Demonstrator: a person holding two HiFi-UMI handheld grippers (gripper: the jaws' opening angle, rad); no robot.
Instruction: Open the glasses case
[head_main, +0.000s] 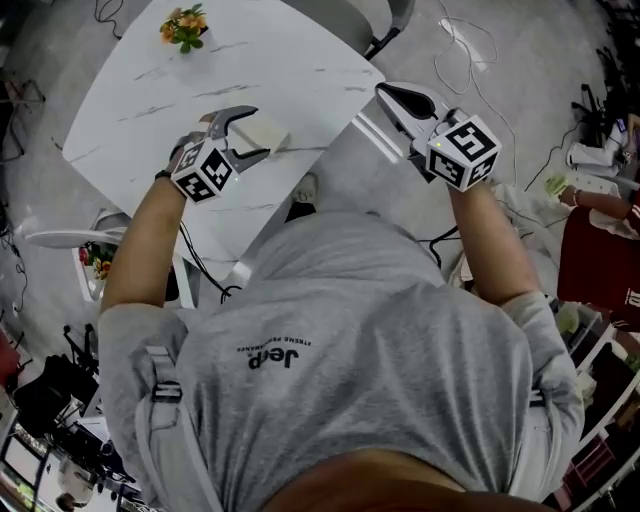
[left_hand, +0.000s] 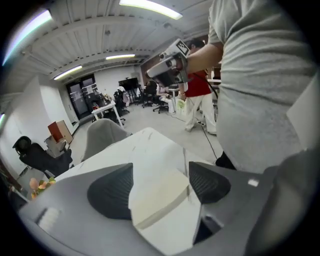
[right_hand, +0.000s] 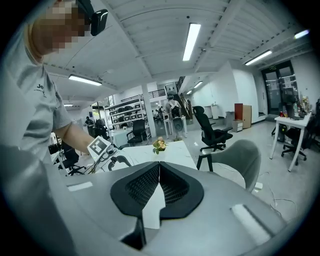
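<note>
A cream glasses case (head_main: 272, 134) lies closed on the white marble table (head_main: 150, 90), close to its near edge. My left gripper (head_main: 258, 132) is open, its two jaws standing on either side of the case's near end. In the left gripper view the case (left_hand: 160, 197) fills the gap between the dark pads (left_hand: 110, 192), and I cannot tell whether they touch it. My right gripper (head_main: 388, 94) is shut on nothing and hangs off the table's right corner, apart from the case. Its pads (right_hand: 172, 187) meet at the tips.
A small pot of flowers (head_main: 184, 25) stands at the table's far side. A grey chair (head_main: 385, 20) sits beyond the far right corner. Cables and clutter lie on the floor (head_main: 470, 50) to the right. Another person in red (head_main: 600, 250) stands at the right.
</note>
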